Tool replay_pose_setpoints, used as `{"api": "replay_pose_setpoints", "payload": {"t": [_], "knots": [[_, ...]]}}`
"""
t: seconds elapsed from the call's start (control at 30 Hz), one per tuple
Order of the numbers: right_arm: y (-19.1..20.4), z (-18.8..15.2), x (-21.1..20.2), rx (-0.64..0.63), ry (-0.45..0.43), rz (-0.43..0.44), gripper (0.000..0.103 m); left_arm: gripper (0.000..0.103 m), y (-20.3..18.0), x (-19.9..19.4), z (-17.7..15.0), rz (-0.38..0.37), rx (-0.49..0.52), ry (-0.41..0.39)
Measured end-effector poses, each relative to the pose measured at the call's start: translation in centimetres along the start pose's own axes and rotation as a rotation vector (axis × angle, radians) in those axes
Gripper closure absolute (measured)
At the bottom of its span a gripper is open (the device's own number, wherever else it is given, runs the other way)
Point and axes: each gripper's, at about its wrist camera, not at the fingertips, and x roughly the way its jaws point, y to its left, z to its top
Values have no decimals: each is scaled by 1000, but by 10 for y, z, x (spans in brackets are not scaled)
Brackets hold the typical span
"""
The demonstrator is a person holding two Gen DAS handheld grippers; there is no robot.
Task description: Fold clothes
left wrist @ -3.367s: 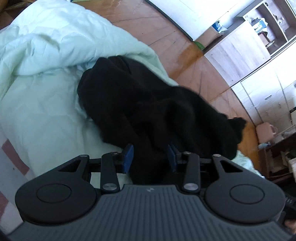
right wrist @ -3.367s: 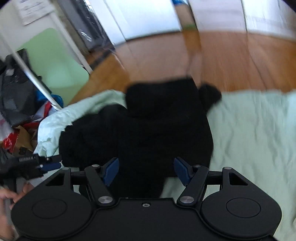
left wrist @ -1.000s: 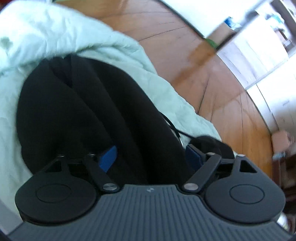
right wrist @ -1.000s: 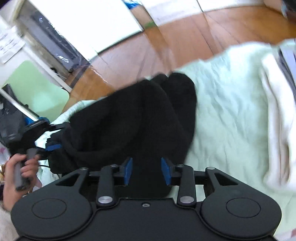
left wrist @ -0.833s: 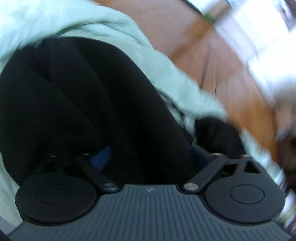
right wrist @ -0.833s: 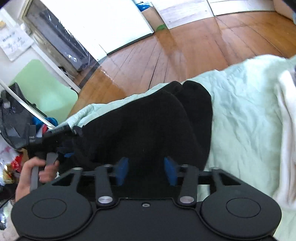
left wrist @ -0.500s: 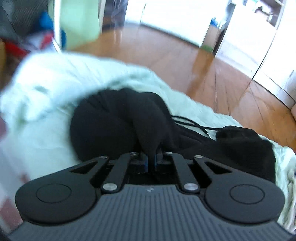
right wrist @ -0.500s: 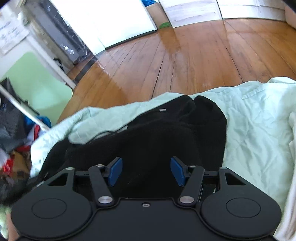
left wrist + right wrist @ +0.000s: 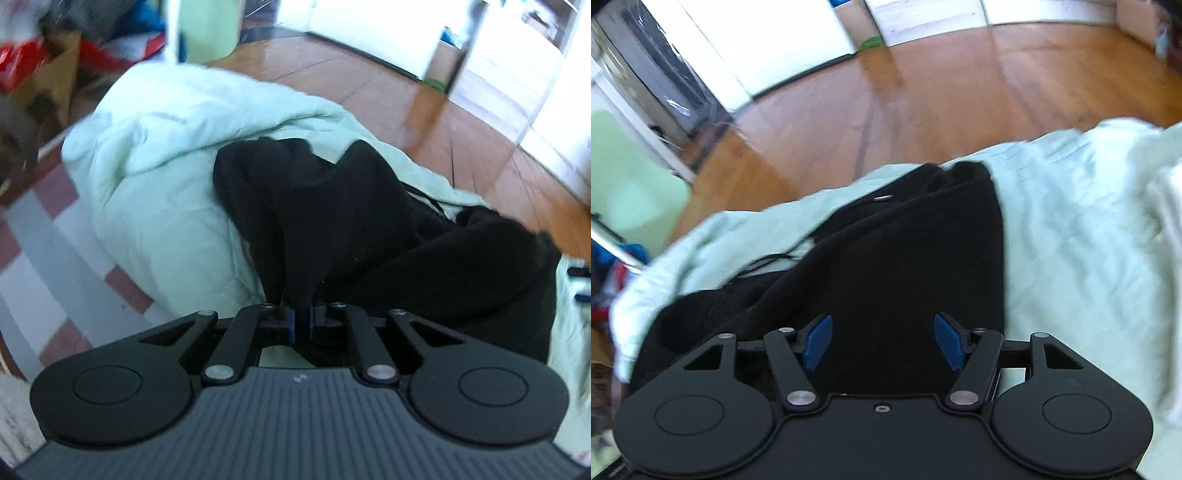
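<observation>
A black garment (image 9: 369, 221) lies bunched on a pale green quilt (image 9: 166, 147), with a thin cord trailing off its far side. My left gripper (image 9: 302, 319) is shut on a fold of the black garment and pulls it up toward the camera. In the right wrist view the black garment (image 9: 905, 266) spreads over the pale green quilt (image 9: 1071, 229). My right gripper (image 9: 882, 341) is open, its blue pads wide apart just over the cloth's near edge.
A wooden floor (image 9: 923, 99) runs beyond the bed edge. White doors and cabinets (image 9: 498, 55) stand at the back. A checked sheet (image 9: 44, 266) shows at the left. A pile of coloured clutter (image 9: 55, 44) sits at the far left. A white cloth (image 9: 1167, 229) lies at the right.
My left gripper closed on a fold of the black garment and has lifted it. My right gripper let go of the cloth and opened wide.
</observation>
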Motion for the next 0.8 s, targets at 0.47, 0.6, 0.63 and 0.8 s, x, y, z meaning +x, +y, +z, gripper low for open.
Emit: {"api": "replay_pose_setpoints", "payload": {"t": [0.47,0.6,0.63,0.8], "knots": [[8,38,86,-69,158,7,54,98,-48,-17,-24,-22,186,34],[18,-11,75,-204,128,-107,94,98,-44,-24,-19,-62,149,28],[25,-29,64,-288,89,-151,95,96,-42,-27,-17,-92,136,17],[16,-113,11,-377,83,-237,95,55,-44,-40,-2,-239,17,-56]]}}
